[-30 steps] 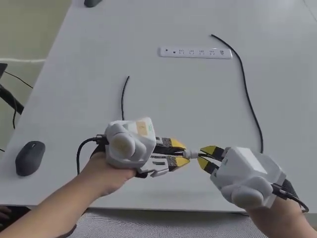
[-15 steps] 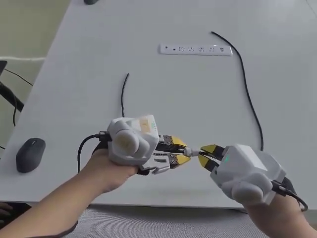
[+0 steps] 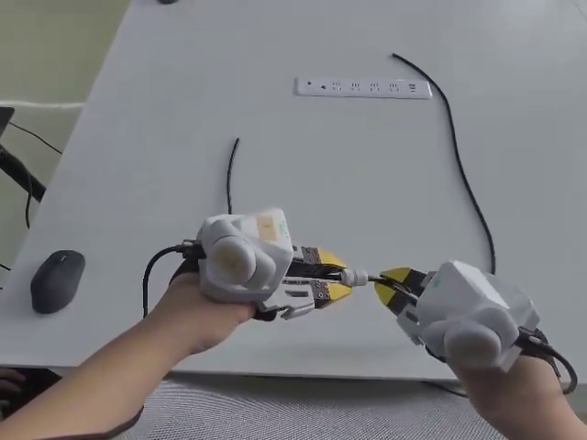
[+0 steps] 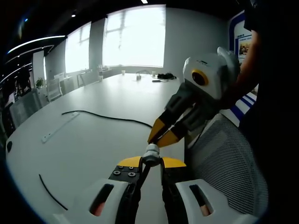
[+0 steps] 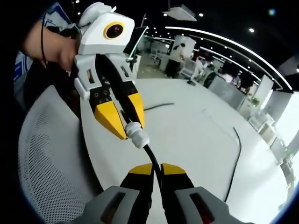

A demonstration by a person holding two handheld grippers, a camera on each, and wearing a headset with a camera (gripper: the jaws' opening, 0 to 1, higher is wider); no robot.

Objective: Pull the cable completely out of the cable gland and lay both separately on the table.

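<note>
My left gripper is shut on the small white cable gland, held just above the table's near edge. A thin black cable comes out of the gland's right end. It runs straight into my right gripper, which is shut on it a short way from the gland. In the left gripper view the gland sits between my yellow jaw tips, with the right gripper facing it. The right gripper view has the cable rising from my closed jaws to the gland in the left gripper.
A white power strip lies far across the white table, with a long black cord curving down the right side. A short loose black cable lies mid-left. A dark mouse sits at the left edge.
My right gripper has drawn slightly to the right, away from the left one. The gap between gland and right jaws has widened, with a little more cable showing.
</note>
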